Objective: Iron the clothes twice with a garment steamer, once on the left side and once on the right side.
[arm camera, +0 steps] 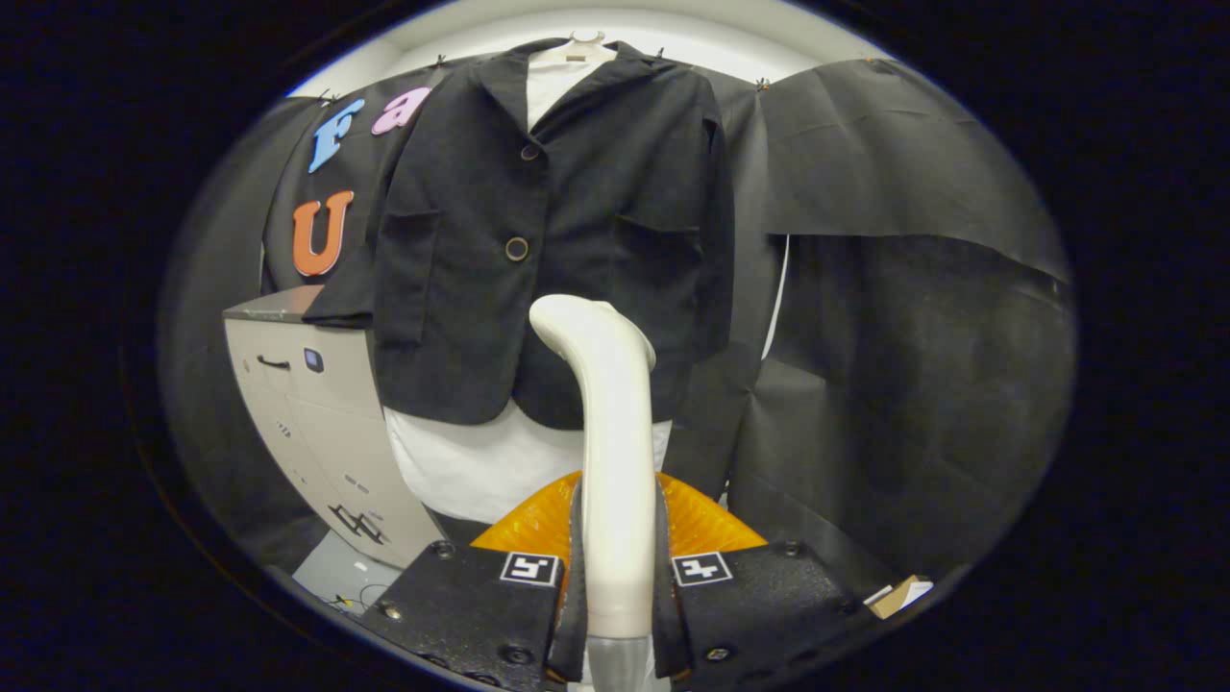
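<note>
Steamer (pixel 603 423): stood upright between the fingers, head curving toward the jacket's lower front.
Gripper (pixel 615 577): closed on the steamer's handle, both fingers pressing it.
Jacket (pixel 548 240): hung over a white shirt (pixel 500 461) on a hanger, just beyond the head.
Risk: handle could twist in the grip, so a pass might snag the button (pixel 516 249).
Containers: cabinet (pixel 307 413) beside the jacket, drawer shut, contents hidden.
</note>
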`<act>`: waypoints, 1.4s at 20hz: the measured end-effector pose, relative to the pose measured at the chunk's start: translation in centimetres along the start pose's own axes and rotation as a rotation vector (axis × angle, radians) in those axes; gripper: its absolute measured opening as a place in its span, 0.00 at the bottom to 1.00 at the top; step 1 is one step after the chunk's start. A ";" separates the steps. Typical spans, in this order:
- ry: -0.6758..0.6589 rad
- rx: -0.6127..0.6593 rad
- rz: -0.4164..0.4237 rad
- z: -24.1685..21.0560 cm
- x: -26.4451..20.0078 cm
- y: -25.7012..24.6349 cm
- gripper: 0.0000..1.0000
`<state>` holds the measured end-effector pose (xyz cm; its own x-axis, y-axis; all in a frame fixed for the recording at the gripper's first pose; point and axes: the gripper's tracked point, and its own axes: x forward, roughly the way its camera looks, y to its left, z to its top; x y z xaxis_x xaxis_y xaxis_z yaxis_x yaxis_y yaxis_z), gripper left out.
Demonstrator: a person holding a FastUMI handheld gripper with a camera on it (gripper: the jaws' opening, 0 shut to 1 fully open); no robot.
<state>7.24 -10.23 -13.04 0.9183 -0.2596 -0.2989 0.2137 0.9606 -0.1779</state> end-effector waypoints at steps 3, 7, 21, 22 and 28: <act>0.040 -0.011 -0.013 -2.5 -0.7 0.4 0.30; 0.049 -0.018 -0.017 -2.9 -2.7 1.6 0.30; -0.035 0.019 -0.014 1.5 -17.8 0.3 0.30; -0.052 0.019 0.000 2.0 -18.9 0.0 0.30; -0.096 0.008 0.124 2.8 -25.1 -2.2 0.30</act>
<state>-15.39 -5.52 -2.53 0.9653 -0.1285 -0.2275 0.0986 0.9855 -0.1379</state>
